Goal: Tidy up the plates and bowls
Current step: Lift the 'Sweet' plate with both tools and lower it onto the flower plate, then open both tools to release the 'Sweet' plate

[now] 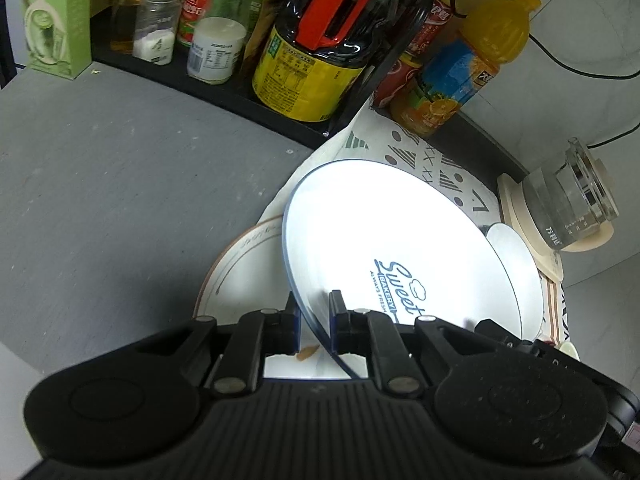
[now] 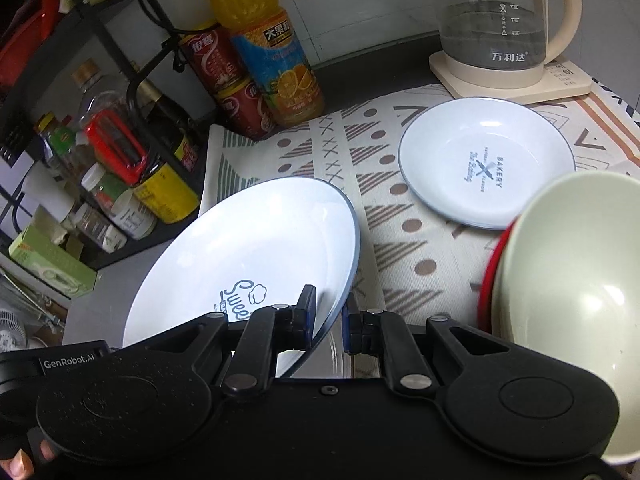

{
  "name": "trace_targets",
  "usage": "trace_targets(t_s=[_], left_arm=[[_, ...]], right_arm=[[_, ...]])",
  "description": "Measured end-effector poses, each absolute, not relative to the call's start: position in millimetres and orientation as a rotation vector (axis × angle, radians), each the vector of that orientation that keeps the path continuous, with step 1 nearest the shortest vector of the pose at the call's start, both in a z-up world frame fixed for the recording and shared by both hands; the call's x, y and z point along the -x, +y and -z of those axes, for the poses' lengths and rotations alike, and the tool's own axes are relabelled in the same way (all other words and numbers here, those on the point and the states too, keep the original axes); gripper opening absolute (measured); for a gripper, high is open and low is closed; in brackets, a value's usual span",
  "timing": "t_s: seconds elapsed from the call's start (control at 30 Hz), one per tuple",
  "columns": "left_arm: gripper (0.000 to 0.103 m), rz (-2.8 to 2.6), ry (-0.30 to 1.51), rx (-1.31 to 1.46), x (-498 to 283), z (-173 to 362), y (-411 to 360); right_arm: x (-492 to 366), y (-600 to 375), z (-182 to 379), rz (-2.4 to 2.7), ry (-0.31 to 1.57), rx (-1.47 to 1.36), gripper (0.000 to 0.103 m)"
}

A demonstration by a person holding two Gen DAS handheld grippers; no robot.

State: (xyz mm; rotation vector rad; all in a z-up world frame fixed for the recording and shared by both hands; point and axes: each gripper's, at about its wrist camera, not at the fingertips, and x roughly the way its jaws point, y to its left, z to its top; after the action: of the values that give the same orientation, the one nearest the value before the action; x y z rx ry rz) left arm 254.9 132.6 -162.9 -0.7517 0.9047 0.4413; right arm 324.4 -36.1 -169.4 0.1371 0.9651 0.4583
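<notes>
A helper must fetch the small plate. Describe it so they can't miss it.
Find the cream-based glass kettle at the patterned mat's far edge. Directly before it lies a small white blue-rimmed plate, flat on the mat, printed "BAKERY" with crossed utensils, not "Sweet".

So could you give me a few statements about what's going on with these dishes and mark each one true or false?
1. Both hand-held grippers, left and right, grip the large white plate. True.
2. The small plate rests in the cream bowl. False: it lies on the patterned cloth, apart from the bowl.
3. The glass kettle sits on a cream base. True.
4. The orange juice bottle lies on its side. False: it stands upright.
</notes>
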Motion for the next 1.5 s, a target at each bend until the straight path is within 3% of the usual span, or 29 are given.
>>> trace_targets(t_s=[1.2,1.5], left_arm=[[0.014,-0.501,1.023,0.784,-218.6,185.3,119.2],[0.042,-0.579,0.997,0.71,-210.4,172.2,133.9]], right_arm=[[-301.0,-46.8,196.8,-0.494,1.024,-0.057,0.01],[-305.8,-43.5,200.3,-0.485,1.029,-0.058,0.011]])
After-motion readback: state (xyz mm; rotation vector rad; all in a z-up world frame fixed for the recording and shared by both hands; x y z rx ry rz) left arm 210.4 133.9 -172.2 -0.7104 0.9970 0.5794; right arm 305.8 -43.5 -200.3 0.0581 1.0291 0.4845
